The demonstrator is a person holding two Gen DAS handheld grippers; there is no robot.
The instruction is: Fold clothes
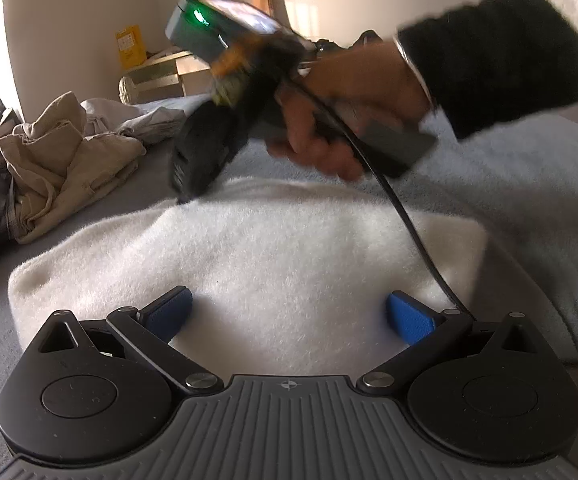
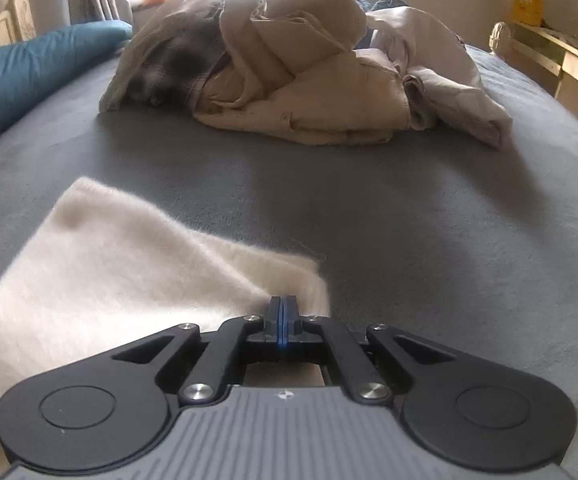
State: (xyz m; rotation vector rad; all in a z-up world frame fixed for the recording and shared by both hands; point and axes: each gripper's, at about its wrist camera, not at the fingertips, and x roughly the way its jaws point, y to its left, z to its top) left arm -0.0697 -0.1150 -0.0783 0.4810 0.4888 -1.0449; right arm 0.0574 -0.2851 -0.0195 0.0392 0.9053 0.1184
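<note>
A fluffy white garment [image 1: 273, 252] lies folded on the grey bed. My left gripper [image 1: 289, 314] is open, its blue pads apart just above the garment's near edge. In the left wrist view my right gripper [image 1: 185, 194] points down onto the garment's far edge, blurred by motion, held by a hand in a black sleeve. In the right wrist view the right gripper [image 2: 283, 306] has its jaws together at the corner of the white garment [image 2: 101, 264]; whether cloth is pinched between them I cannot tell.
A heap of beige and plaid clothes [image 2: 309, 72] lies further off on the grey bed [image 2: 429, 220]; it also shows in the left wrist view [image 1: 57, 160]. A teal pillow [image 2: 21, 72] lies at the left. Wooden furniture [image 2: 569, 64] stands beside the bed.
</note>
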